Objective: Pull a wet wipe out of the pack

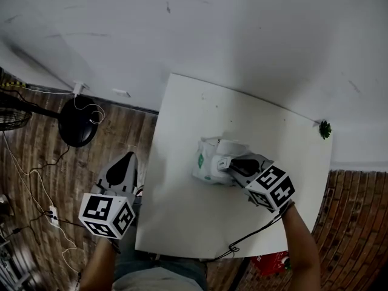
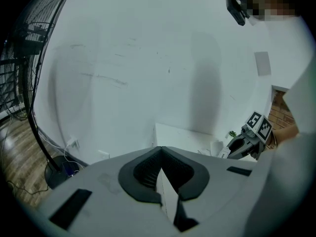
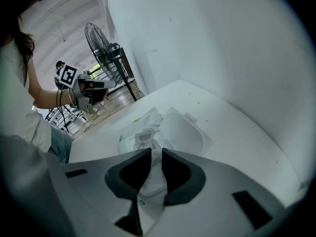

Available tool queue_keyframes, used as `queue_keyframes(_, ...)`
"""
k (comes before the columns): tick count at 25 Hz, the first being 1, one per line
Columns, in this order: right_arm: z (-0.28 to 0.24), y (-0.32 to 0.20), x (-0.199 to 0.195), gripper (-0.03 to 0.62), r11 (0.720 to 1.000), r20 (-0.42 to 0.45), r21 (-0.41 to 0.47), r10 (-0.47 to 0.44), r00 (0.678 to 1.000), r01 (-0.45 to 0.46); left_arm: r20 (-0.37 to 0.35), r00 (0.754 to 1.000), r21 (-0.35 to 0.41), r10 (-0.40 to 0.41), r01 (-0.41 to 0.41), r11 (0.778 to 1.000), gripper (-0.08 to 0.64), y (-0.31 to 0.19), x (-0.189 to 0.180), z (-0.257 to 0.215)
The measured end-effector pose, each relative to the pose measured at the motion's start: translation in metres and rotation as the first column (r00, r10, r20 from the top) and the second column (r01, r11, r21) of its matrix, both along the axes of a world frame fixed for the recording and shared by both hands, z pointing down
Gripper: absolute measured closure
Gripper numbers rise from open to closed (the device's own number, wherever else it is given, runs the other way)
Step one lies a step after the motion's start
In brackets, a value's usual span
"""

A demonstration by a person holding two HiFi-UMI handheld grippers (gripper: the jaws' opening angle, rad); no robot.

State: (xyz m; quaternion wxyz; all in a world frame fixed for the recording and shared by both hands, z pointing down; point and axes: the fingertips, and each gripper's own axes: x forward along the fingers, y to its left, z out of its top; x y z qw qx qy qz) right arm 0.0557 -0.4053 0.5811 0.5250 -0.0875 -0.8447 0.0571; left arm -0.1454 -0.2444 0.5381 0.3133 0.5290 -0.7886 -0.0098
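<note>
On white table, right gripper pinches wet wipe at open pack; left gripper pressed together, empty, off table's left edge.

Dim, flat light; fisheye-warped dark edges.

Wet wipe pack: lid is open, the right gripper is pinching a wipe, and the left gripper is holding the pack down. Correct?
Not the left gripper: the head view shows it off the left edge of the table, apart from the pack, shut on nothing. The lid is open and the right gripper does pinch the wipe.
</note>
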Motion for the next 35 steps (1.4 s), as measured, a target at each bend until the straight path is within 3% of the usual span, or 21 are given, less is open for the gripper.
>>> queue_keyframes(23, 0.004, -0.001, 0.001, 0.588, 1.000, -0.020, 0.009, 0.028, 0.999, -0.027, -0.006, 1.000, 0.007, -0.015, 0.015, 1.000, 0.560, 0.006, -0.003, -0.003)
queue_keyframes(35, 0.002, 0.001, 0.004, 0.589, 0.999, -0.027, 0.030, 0.042, 0.999, -0.041, -0.001, 1.000, 0.023, -0.022, 0.022, 1.000, 0.560, 0.010, 0.000, -0.012)
